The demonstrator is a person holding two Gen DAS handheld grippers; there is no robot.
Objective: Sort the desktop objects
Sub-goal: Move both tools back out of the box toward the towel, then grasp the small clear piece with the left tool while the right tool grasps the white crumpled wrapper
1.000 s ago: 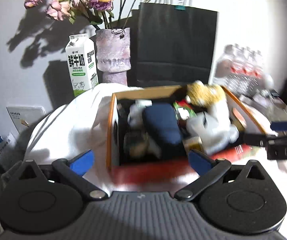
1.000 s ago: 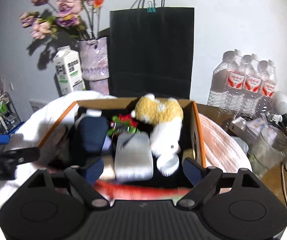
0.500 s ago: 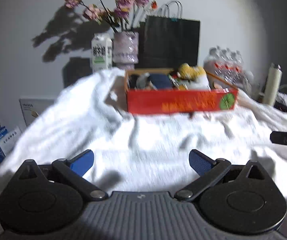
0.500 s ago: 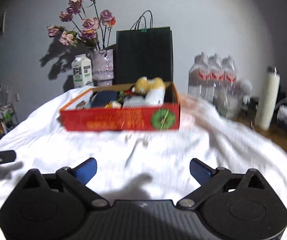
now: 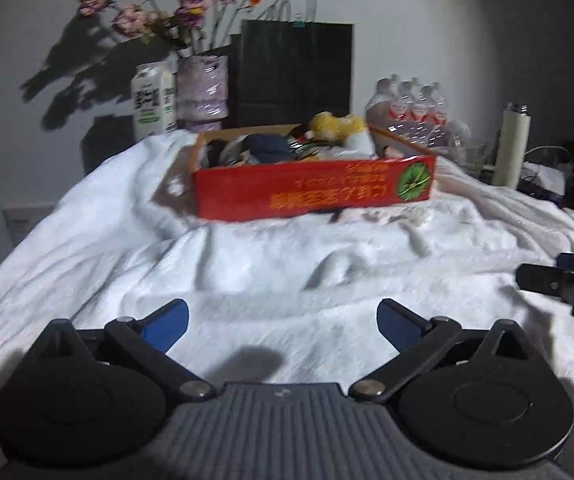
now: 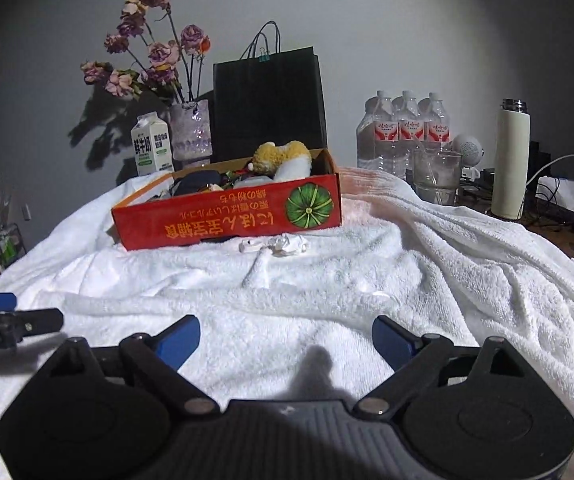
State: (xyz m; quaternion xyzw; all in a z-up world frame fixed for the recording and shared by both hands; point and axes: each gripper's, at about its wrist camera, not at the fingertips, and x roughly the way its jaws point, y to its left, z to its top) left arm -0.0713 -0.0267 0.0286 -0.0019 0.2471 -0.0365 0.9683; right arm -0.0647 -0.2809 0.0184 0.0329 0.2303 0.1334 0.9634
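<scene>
Currently we record both tongs spread wide and holding nothing. Our left tongs (image 5: 283, 322) hang low over the white towel (image 5: 247, 272), blue fingertips (image 5: 167, 320) well apart, with only rumpled cloth between them. Our right tongs (image 6: 287, 338) sit likewise, their fingertips (image 6: 391, 338) parted over bare towel. Each pair shows at the edge of the other's view: the right tongs (image 5: 563, 280) at the right margin of the left wrist view, the left tongs (image 6: 11, 318) at the left margin of the right wrist view.

Ahead of both, a broad stretch of towel lies between the tongs and the red box (image 6: 227, 216), well apart from either pair. The towel covers the surface and drops off at the left and right sides. The box stands on the towel with its long printed side facing us. Inside we see a yellow-and-white plush toy (image 6: 283, 156) rising above the rim, a dark blue item (image 5: 267, 146) and other contents too small to name. Just in front of the box, on the towel, lie small white objects (image 6: 275, 245); we cannot tell what they are.

Behind the box stand a milk carton (image 6: 151, 148), a vase of dried roses (image 6: 191, 132) and a black paper bag (image 6: 267, 104). To the right are water bottles (image 6: 403, 128), a glass (image 6: 435, 176) and a white flask (image 6: 511, 160).
</scene>
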